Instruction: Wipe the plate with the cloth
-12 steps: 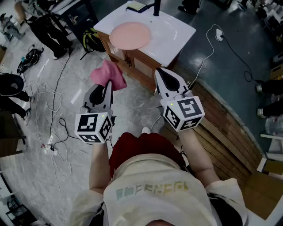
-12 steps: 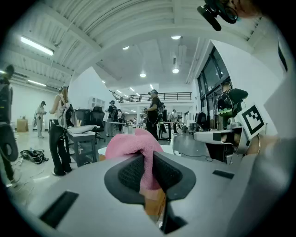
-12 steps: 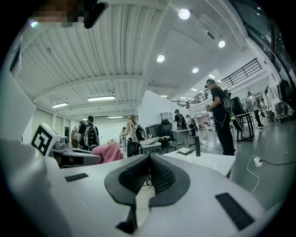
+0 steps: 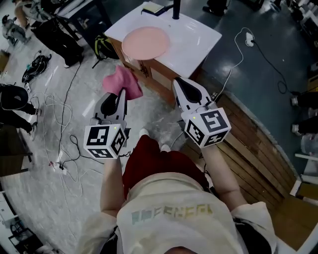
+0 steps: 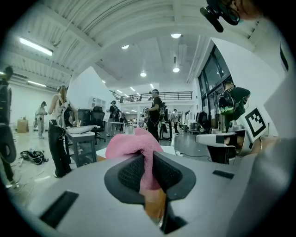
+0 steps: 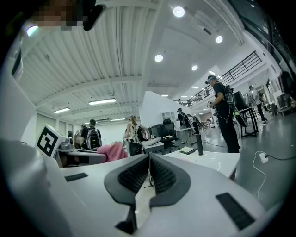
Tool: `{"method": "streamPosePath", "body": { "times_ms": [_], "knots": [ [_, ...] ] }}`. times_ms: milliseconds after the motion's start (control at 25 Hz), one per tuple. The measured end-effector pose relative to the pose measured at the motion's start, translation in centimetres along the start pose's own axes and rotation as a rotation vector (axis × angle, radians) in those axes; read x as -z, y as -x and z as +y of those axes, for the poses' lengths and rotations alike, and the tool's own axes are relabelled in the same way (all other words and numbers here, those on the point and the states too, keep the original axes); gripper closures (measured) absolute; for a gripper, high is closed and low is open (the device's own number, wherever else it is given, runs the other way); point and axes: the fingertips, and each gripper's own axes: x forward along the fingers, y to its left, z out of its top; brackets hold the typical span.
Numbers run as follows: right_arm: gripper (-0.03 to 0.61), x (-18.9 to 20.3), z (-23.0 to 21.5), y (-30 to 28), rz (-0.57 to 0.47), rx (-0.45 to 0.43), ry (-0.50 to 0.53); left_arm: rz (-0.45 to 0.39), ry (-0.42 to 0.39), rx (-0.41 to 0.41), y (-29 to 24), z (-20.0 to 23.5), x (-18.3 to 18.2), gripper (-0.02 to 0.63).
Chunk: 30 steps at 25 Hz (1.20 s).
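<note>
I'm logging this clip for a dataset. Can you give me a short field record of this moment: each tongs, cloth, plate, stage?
left tongs: shut on cloth
right tongs: shut, empty
cloth: pink, bunched, held in the air, apart from plate
plate: pink, lying on white table
stage: wiping not yet begun

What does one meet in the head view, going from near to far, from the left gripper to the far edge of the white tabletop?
left gripper → pink cloth in its jaws → pink plate on the white tabletop → black post
</note>
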Motion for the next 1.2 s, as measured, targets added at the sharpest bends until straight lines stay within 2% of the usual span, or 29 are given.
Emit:
{"method": "streamPosePath", "body": {
  "times_ms": [280,600,920,1200],
  "knots": [
    [0.539,-0.1,-2.8,-3.1,-0.003,0.042,-0.034,-0.009,0.011,0.003,-3.7,2.6,-0.6,0.552],
    [0.538,0.1,-5.5,-10.2,0.015,0.072,-0.029,-0.006,0.035,0.028,-10.3,8.1,-0.9,0.554],
    [0.538,-0.1,-9.4,-19.8,0.064,0.160,-0.027,0.013,0.059,0.083,-18.4,15.1,-2.1,0.554],
    [0.538,-0.3,-12.9,-25.9,0.096,0.258,-0.026,0.025,0.045,0.146,-24.8,19.8,-3.3,0.554]
  ]
}}
